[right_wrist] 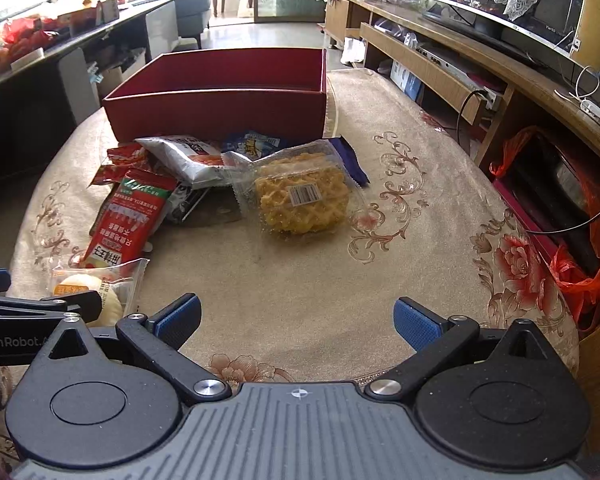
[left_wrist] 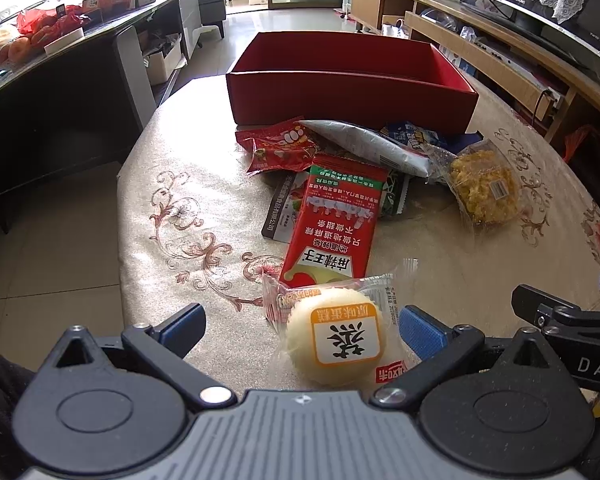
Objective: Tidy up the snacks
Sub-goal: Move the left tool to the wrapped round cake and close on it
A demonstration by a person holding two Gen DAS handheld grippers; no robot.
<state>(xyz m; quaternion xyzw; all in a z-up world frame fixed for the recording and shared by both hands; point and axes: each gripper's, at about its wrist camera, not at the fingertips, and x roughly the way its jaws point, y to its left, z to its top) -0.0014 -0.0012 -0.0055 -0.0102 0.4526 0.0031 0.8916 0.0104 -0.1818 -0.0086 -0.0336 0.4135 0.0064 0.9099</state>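
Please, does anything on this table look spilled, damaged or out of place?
Nothing looks spilled or torn. The snacks lie in a loose heap in front of the red box, some overlapping, such as the red packet on others. The cake sits apart, nearest the left gripper.

Snack packets point(left_wrist: 340, 184) lie on the table point(left_wrist: 204, 184) before the box point(left_wrist: 352, 96).

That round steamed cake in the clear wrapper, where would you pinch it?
Across the steamed cake at its widest part, from above and the near side. It lies flat between the open left gripper fingers already, and the round bun offers firmer purchase than the loose wrapper edges.
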